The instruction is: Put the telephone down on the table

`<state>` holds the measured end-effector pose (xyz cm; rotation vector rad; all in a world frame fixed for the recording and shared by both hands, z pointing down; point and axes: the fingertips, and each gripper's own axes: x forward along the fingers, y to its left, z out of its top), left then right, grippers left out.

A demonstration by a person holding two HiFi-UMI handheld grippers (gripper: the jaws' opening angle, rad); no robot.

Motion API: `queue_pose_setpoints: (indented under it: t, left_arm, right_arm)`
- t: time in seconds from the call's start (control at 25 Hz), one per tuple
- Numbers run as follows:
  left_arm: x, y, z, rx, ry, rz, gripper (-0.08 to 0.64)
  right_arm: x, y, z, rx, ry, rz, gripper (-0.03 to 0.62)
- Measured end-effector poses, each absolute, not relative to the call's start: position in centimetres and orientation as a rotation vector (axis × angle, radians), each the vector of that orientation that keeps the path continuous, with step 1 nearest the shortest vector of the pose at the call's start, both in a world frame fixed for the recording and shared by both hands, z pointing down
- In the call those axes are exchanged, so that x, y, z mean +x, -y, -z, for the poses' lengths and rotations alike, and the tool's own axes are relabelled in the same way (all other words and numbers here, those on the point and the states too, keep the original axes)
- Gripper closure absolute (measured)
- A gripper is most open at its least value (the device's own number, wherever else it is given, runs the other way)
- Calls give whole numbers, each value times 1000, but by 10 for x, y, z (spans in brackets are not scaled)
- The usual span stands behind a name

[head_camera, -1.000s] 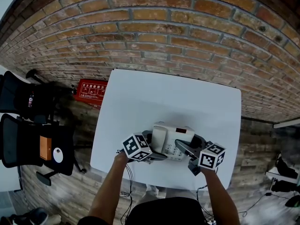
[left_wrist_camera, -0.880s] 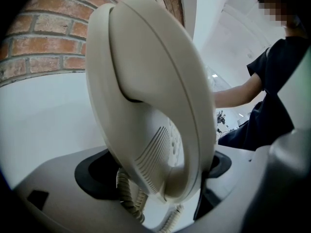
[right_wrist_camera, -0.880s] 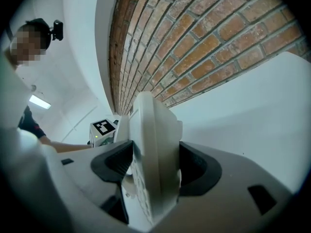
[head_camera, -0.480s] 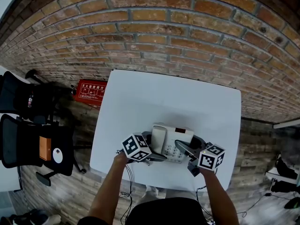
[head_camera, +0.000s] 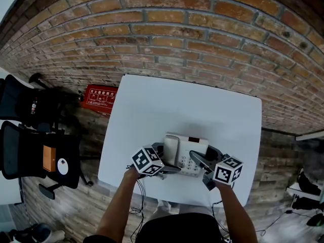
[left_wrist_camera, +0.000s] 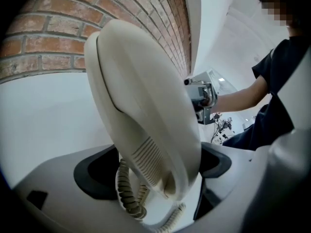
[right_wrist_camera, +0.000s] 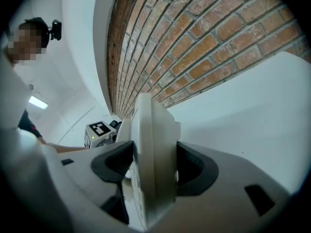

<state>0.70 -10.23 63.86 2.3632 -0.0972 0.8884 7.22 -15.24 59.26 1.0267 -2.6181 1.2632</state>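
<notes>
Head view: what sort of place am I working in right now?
Probably an office or lab room, indoors: a white table by a brick wall, black office chairs to the left, and a desk telephone.

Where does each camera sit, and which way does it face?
Head view: on the person's head, steeply down at table and telephone; both forearms show.
Left gripper view: on the left hand-held gripper, along jaws shut on the handset; right arm shows.
Right gripper view: on the right hand-held gripper, along jaws shut on the telephone.
All share the telephone and brick wall.
</notes>
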Motion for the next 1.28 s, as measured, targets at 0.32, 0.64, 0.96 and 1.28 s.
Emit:
queue_pose_setpoints:
  t: [0.32, 0.64, 0.96, 1.28]
  left_arm:
    - [2, 102, -640, 2355, 138, -865, 78]
    - [-8, 107, -633, 2387, 216, -786, 80]
    - [-30, 116, -624, 2410, 358, -742, 80]
    - [-43, 135, -579, 2590, 566, -812, 168]
  right_arm:
    - [72, 150, -598, 1062, 2599, -1300, 321]
    - [73, 149, -605, 1082, 2586, -1336, 322]
    - [72, 151, -604, 1087, 2577, -1343, 322]
    - [72, 151, -612, 1080, 2557, -1392, 321]
